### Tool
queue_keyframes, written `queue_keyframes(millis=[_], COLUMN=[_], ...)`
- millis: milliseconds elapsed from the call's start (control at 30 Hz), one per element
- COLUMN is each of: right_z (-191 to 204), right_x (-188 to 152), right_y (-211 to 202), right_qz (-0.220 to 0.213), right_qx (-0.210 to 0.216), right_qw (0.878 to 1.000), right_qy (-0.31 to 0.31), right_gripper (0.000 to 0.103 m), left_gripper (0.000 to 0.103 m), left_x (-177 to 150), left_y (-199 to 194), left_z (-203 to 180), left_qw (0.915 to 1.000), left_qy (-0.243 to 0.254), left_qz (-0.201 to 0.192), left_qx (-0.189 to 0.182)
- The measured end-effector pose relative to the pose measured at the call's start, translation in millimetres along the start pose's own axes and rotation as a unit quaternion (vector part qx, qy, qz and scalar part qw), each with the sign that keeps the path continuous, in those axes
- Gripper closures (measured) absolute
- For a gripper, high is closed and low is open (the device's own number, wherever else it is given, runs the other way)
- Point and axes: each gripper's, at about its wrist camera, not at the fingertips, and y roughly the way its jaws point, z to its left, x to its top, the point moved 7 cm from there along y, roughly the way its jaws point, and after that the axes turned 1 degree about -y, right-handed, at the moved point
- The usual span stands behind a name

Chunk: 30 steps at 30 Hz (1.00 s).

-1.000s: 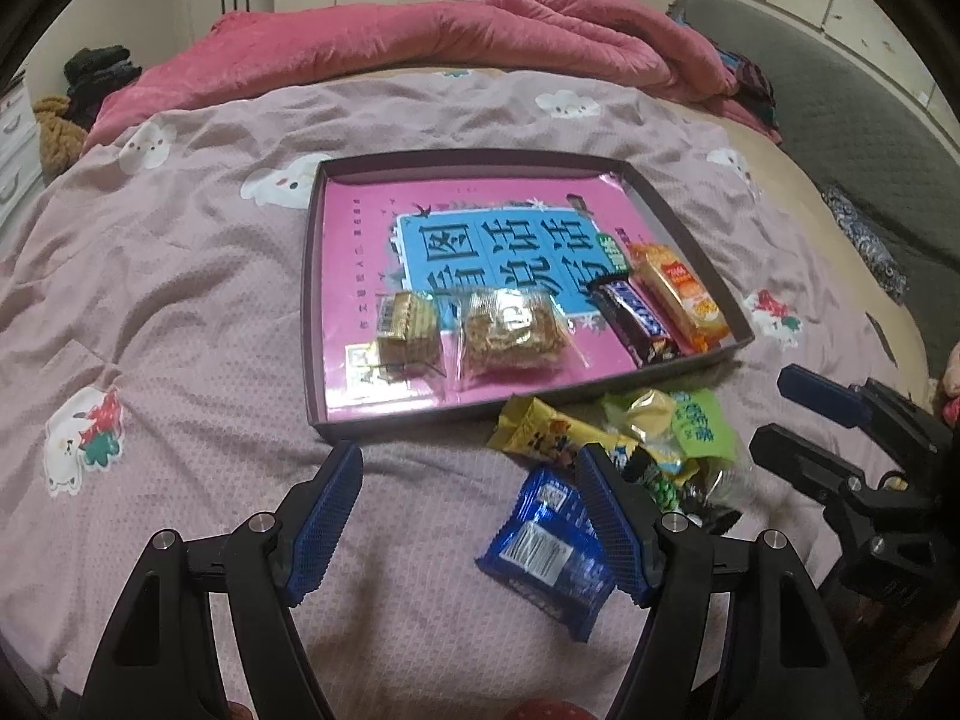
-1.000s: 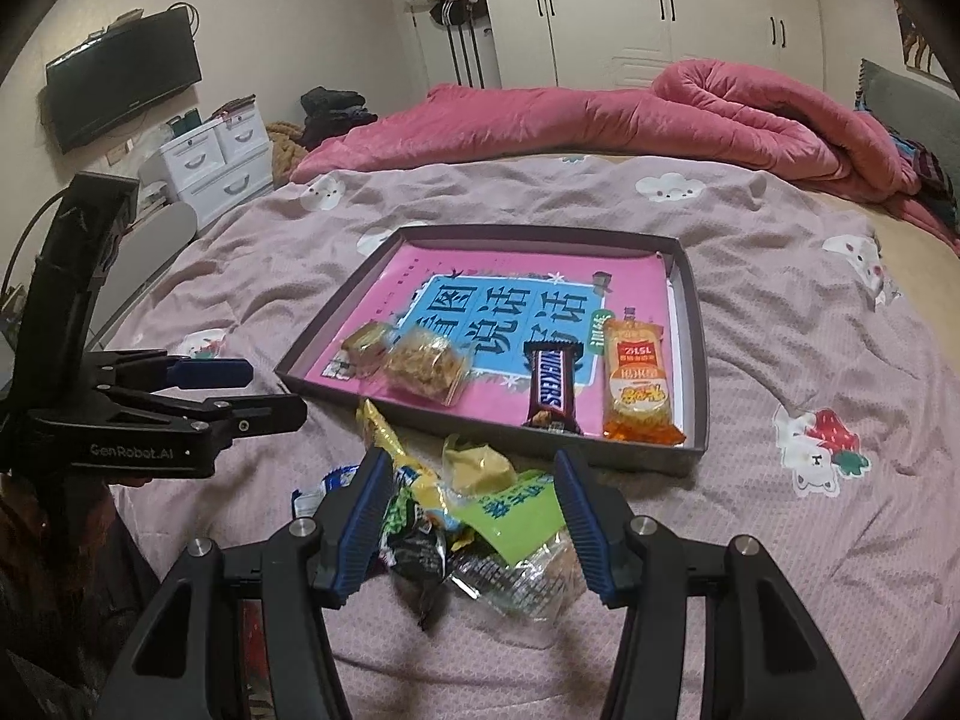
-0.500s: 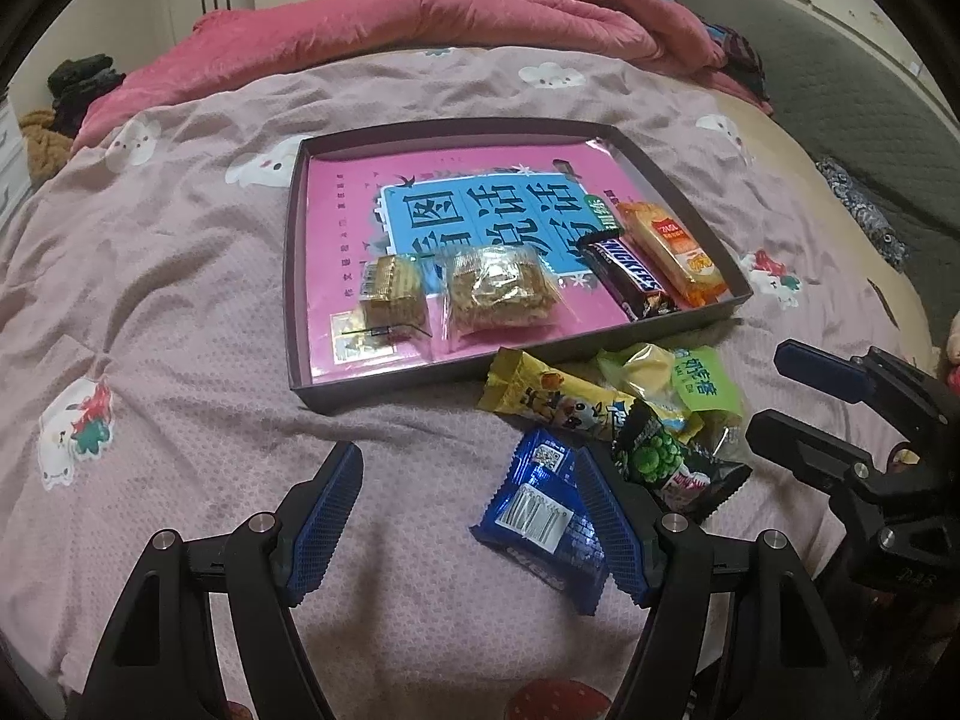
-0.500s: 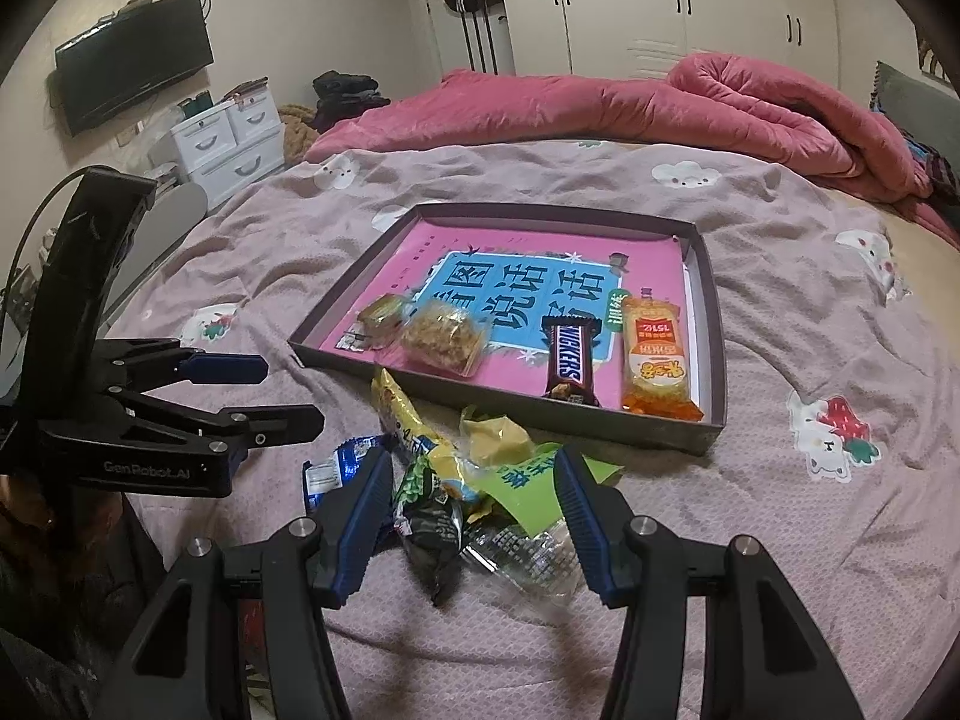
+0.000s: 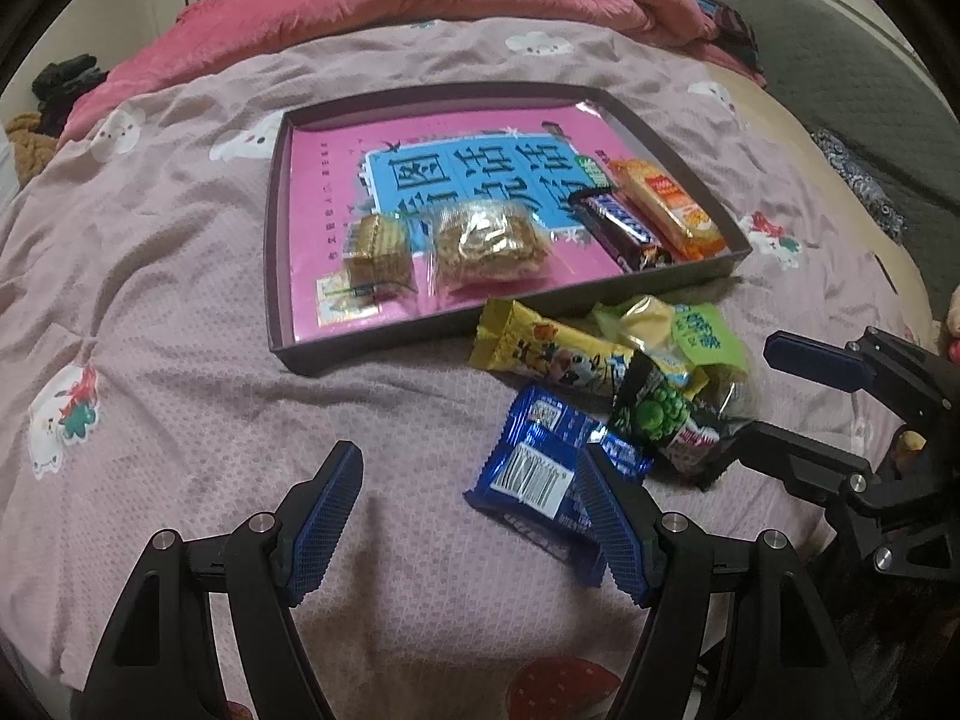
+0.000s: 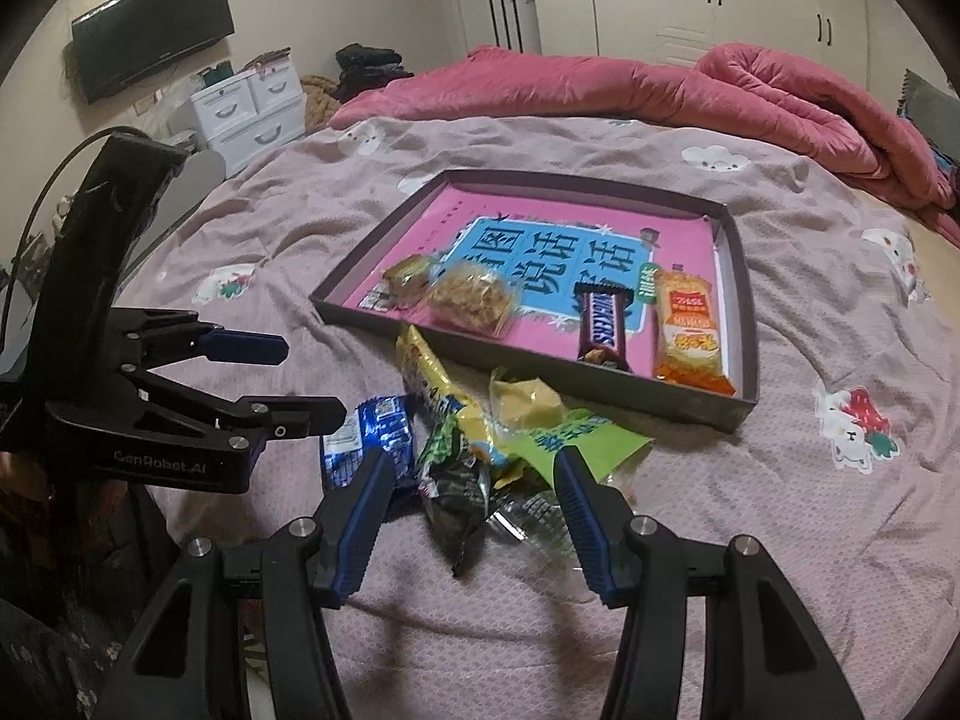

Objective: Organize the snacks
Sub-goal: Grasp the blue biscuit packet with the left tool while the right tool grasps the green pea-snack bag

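Four snacks in tray (image 5: 276, 276) | both grippers open, holding nothing

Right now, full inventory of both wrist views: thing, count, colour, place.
tray: 1, dark rim, pink-blue floor, on bedspread
snacks in tray: 4; gold pack, clear bag, brown bar, orange pack
loose snacks: 5, bedspread in front of tray; blue pack, yellow bar, dark-green pack, light-green pack, yellow pouch
bedspread: 1, mauve
quilt: 1, pink, far end
left gripper: open, by blue pack
right gripper: open, over loose pile
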Motion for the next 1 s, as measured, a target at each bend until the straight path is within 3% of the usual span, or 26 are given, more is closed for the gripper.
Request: queue_keyframes(millis=[367,700,1000], right_z=[15.0,18.0,15.4], right_x=[-12.4,-18.7,-16.5], right_y=[13.6,31.6,41.4], right_qz=[0.025,0.038,0.035], right_qx=[0.01,-0.001,0.015], right_qw=[0.998,0.995,0.995], right_qy=[-0.052,-0.095,-0.096], right_gripper=[0.048,0.072,0.076], left_gripper=[0.028,0.028,0.028], left_x=[-12.8,-17.1,-19.9], left_y=[11.2,17.1,24.2], left_z=[-8.9,-20.7,-30.4], left_qw=[0.9994,0.9983,0.9969], left_qy=[0.024,0.042,0.052], left_qz=[0.024,0.036,0.047], left_qx=[-0.005,-0.021,-0.035])
